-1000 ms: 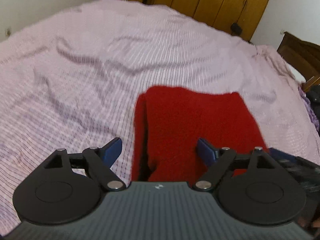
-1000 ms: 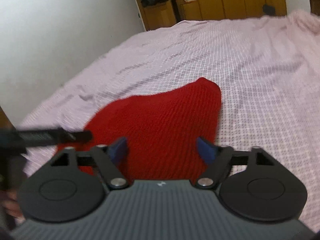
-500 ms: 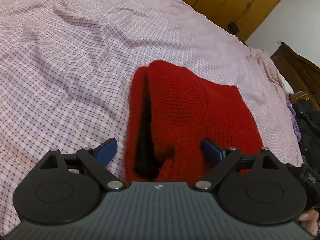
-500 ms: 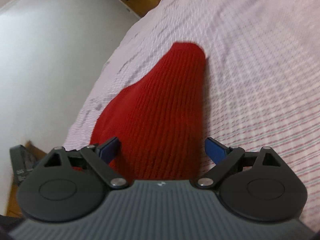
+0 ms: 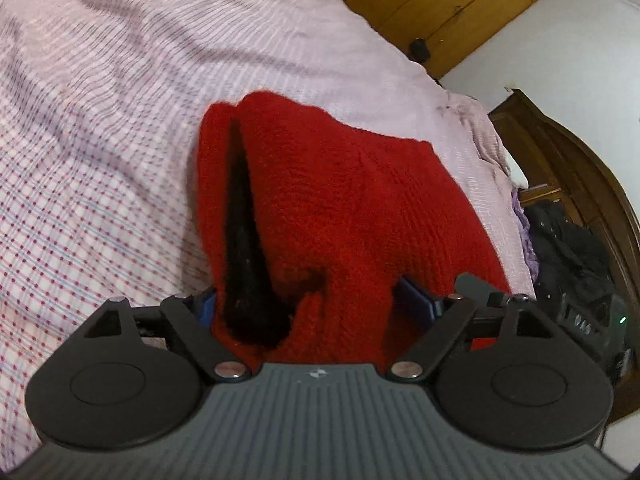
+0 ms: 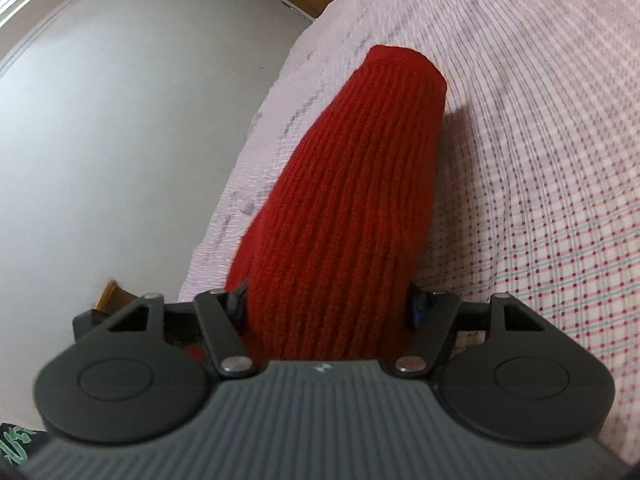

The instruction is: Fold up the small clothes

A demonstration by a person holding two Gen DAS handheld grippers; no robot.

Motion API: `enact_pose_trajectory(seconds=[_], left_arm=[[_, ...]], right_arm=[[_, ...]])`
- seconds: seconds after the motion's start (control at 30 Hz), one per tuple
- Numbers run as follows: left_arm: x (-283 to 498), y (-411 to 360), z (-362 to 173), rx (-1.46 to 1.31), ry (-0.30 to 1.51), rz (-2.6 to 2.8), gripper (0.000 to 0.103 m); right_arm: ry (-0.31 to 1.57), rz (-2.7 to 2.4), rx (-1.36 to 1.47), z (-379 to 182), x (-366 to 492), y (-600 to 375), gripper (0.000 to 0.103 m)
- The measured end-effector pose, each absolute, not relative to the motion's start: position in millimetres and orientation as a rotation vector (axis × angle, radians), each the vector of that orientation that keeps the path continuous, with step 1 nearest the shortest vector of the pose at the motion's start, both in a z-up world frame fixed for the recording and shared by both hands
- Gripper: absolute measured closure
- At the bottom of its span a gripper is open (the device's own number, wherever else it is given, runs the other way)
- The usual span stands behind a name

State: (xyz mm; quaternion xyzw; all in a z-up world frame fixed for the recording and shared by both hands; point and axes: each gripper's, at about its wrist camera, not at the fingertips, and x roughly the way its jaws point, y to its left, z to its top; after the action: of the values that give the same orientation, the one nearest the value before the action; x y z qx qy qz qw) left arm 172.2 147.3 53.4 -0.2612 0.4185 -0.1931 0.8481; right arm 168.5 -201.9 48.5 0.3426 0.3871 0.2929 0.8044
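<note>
A red knitted garment (image 5: 360, 200) lies folded on the checked bed sheet (image 5: 100, 120), and a dark gap shows between its layers on the left. My left gripper (image 5: 310, 304) straddles the near edge with both layers between its closing jaws. Its blue pads sit just beside the knit. In the right wrist view the same garment (image 6: 360, 180) runs away from me as a long ribbed hump. My right gripper (image 6: 326, 306) is closing on its near end, with the pads touching the knit on both sides.
The sheet (image 6: 540, 160) spreads wide around the garment. Wooden wardrobe doors (image 5: 440, 0) stand beyond the bed. A dark wooden headboard (image 5: 580, 168) and a pile of dark clothes (image 5: 568, 248) are at the right. A white wall (image 6: 120, 120) borders the bed's left side.
Both grippers have come in low over the garment's near edge, and the knit now sits between each pair of jaws. The right jaws have narrowed onto it. Both views have rolled.
</note>
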Motion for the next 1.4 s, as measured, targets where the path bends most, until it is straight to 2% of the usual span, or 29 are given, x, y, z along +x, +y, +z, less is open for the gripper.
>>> enact_pose_trajectory(seconds=[0.23, 0.53, 0.67, 0.8, 1.03, 1.3, 1.4], left_arm=[[140.8, 125.7, 71.3, -0.561, 0.904, -0.451, 0.016], [62.6, 90.9, 84.0, -0.538, 0.916, -0.52, 0.016], [35.4, 73.1, 79.3, -0.454, 0.923, -0.522, 0.017], [19.2, 60.7, 68.4, -0.343, 0.933, -0.464, 0.017], [1.0, 64.5, 46.2, -0.372, 0.966, -0.451, 0.016], [-26.9, 56.2, 94.1, -0.156, 0.778, -0.364, 0.017], [-23.0, 52.1, 105.1, -0.108, 0.739, -0.347, 0.019]], right_arm=[[0.877, 0.619, 0.73, 81.4, 134.8, -228.0, 0.034], [0.956, 0.596, 0.694, 104.5, 72.6, -273.9, 0.034], [0.952, 0.562, 0.628, 100.2, 47.0, -284.1, 0.034], [0.96, 0.499, 0.551, 71.9, 36.1, -281.5, 0.033], [0.9, 0.467, 0.546, 43.3, 13.2, -285.8, 0.028], [0.776, 0.407, 0.392, 75.8, -13.3, -287.3, 0.027], [0.682, 0.363, 0.329, 87.9, -20.0, -288.5, 0.03]])
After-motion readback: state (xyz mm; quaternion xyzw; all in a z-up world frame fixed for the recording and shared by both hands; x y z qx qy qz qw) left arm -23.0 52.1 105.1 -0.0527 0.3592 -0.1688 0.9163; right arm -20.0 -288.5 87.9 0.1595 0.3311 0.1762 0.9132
